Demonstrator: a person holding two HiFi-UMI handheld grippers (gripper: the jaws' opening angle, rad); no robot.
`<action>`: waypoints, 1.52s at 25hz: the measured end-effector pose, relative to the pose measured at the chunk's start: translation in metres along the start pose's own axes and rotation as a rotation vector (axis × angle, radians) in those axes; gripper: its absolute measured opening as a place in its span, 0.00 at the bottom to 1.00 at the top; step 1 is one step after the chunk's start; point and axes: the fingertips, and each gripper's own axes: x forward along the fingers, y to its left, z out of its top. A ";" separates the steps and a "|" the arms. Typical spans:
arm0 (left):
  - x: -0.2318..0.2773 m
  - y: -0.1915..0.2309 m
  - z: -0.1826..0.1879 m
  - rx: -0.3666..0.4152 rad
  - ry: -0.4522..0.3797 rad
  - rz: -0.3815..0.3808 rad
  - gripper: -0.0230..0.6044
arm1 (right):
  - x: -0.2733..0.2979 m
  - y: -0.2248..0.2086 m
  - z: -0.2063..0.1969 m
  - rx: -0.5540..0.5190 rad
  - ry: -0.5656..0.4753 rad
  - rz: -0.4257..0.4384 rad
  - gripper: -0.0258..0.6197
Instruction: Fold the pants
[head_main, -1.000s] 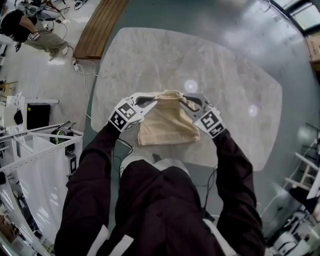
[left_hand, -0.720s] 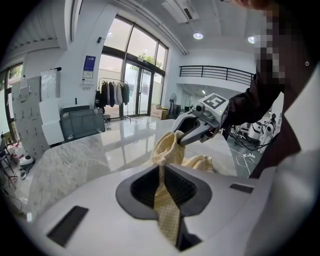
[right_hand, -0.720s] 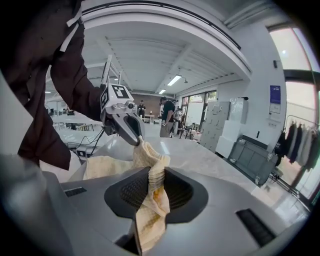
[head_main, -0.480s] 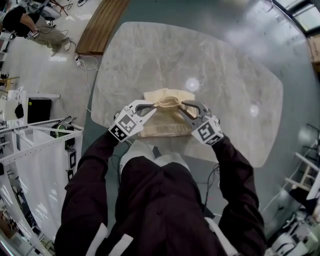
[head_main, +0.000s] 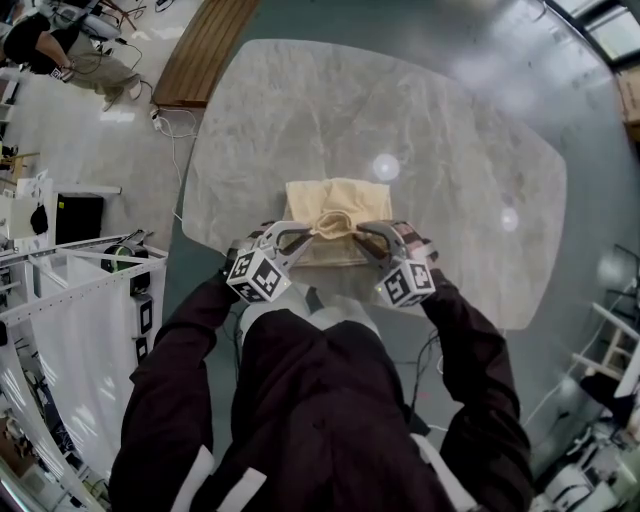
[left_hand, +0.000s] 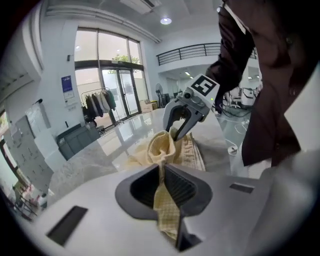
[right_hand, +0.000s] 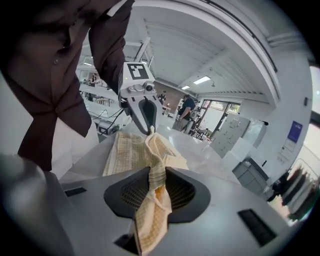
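Pale yellow checked pants (head_main: 335, 200) lie folded on the round marble table (head_main: 420, 110), near its front edge. My left gripper (head_main: 308, 232) and right gripper (head_main: 358, 232) face each other over the near part of the cloth, each shut on a bunched edge of it. In the left gripper view the fabric (left_hand: 165, 150) runs up between my jaws and the right gripper (left_hand: 180, 125) pinches it just beyond. The right gripper view shows the same cloth (right_hand: 125, 150) clamped in my jaws, with the left gripper (right_hand: 147, 122) opposite.
A wooden bench (head_main: 205, 50) and a floor cable (head_main: 165, 130) lie beyond the table's far left. White racks (head_main: 70, 300) stand at the left. A seated person (head_main: 50, 50) is far off at the top left. My own torso hangs over the table's near edge.
Both grippers have carried the held edge of the pants toward me and lower, laying the cloth over itself. Both have rolled. The visible pants look shorter.
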 end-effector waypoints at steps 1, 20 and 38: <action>0.001 -0.006 -0.002 0.048 0.017 0.002 0.09 | 0.000 0.006 -0.003 -0.028 0.007 0.001 0.17; 0.019 -0.067 -0.045 0.612 0.235 0.049 0.09 | 0.006 0.070 -0.045 -0.518 0.221 0.059 0.21; 0.014 -0.070 -0.049 0.868 0.332 0.191 0.09 | -0.004 0.078 -0.039 -0.633 0.286 -0.038 0.21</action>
